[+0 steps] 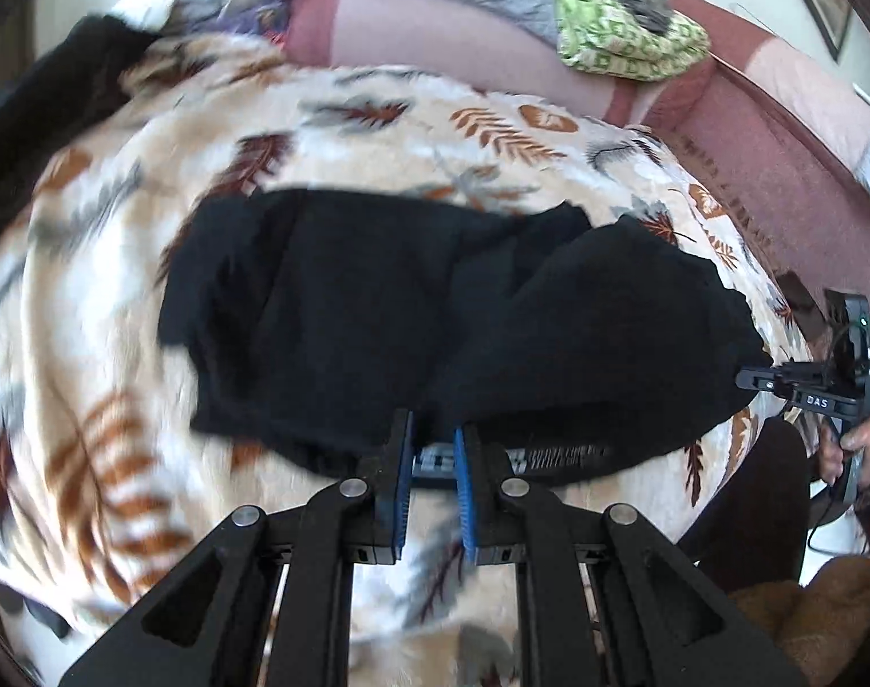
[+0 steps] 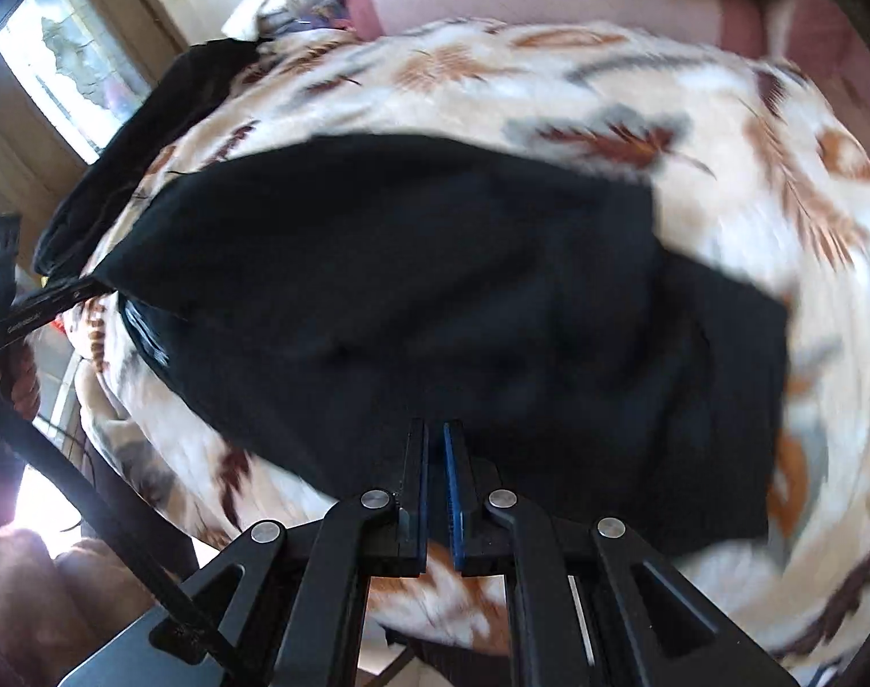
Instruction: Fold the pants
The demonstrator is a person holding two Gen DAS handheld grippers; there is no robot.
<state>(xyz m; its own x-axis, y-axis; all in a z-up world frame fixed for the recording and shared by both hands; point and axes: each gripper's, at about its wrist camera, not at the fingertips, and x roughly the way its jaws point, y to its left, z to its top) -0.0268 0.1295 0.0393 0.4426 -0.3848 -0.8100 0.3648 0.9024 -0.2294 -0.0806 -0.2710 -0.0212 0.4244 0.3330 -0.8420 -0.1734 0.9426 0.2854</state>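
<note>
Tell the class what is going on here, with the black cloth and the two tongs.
A person is folding black pants on a bed covered with a leaf-patterned blanket. The left tongs are shut on the near edge of the pants, by the waistband label. The right tongs are shut on the pants' near edge too. The pants look partly folded and bunched, not yet flat. The pictures are blurred. A green patterned cloth lies further back.

Pants [image 1: 435, 315]: matt black cloth, soft; blanket [image 1: 91, 297] at nine o'clock: plush fleece, leaf-printed; left gripper [image 1: 434, 446]: matt black plastic, ribbed blue pads [image 1: 466, 492], bright metal pins.
</note>
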